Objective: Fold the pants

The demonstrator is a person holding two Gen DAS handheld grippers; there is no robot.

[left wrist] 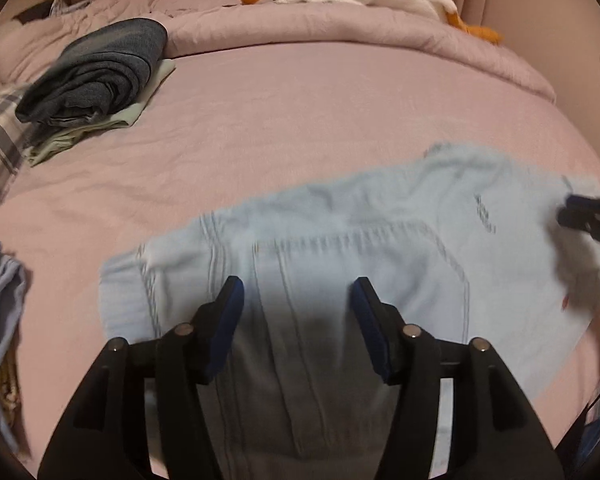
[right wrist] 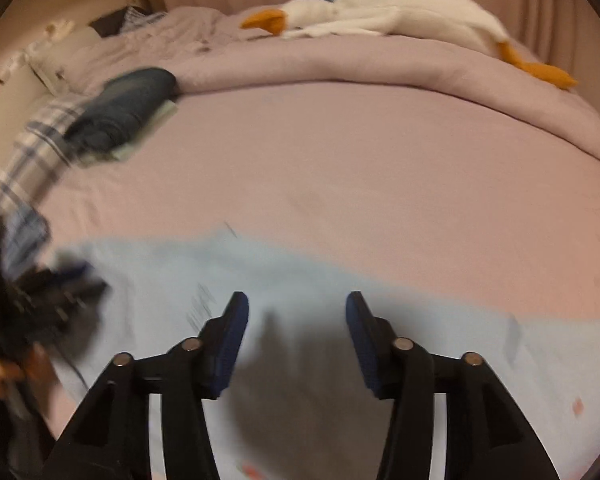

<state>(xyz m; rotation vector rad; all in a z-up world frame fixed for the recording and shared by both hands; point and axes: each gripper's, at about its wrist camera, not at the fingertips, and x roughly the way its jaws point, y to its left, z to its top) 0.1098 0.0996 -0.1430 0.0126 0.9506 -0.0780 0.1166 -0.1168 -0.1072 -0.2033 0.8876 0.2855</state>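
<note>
Hovering over light-blue pants (left wrist: 340, 248) on the bed (left wrist: 300, 120), both grippers' jaws stand apart, empty.

Both wrist cameras look steeply down along their tongs, close above the pale blue pants (left wrist: 340, 248) on the bed (left wrist: 280, 120); both share the plush goose (right wrist: 380, 12) beyond.
</note>
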